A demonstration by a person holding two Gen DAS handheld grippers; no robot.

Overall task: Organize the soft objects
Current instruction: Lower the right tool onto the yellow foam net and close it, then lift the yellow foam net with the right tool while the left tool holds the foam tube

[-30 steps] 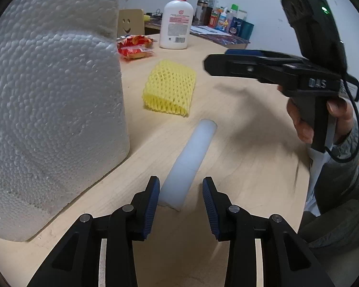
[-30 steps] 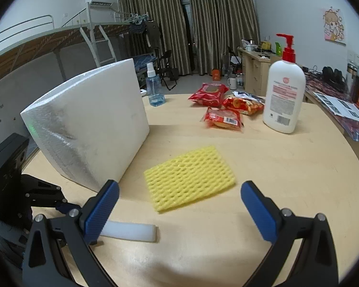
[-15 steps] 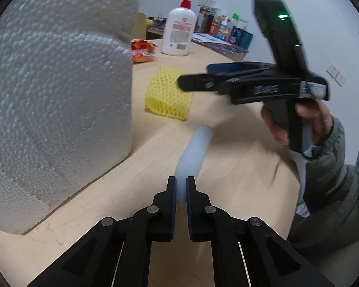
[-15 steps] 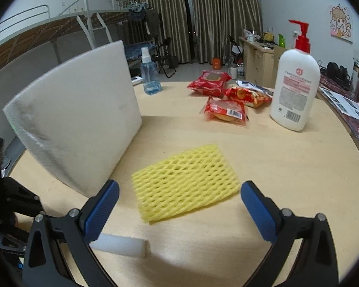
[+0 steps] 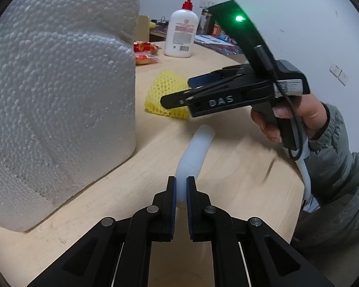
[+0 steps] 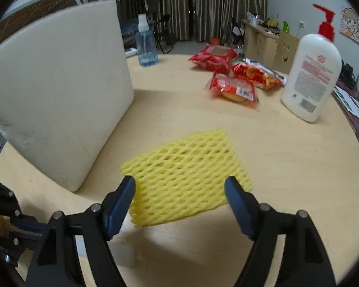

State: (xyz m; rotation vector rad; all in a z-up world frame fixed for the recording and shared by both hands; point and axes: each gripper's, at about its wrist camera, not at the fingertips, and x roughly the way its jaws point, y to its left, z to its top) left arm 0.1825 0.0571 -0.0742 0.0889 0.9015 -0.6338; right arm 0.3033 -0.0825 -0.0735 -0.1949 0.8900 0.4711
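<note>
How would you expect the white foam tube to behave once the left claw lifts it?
The white foam tube already bends near the left claw, so it will probably droop. It looks light. Squeezed thin between the shut jaws, it seems soft.

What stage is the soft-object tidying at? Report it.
Done: nothing looks put away yet. In hand: the left gripper is shut on the near end of the foam tube; the right gripper is open, jaws either side of the yellow net, which lies flat on the table. Left: gripping the net and placing both.

Pebbly white polystyrene block point(image 5: 59, 91), matt wooden table point(image 6: 287, 157), yellow foam netting point(image 6: 186, 174).
</note>
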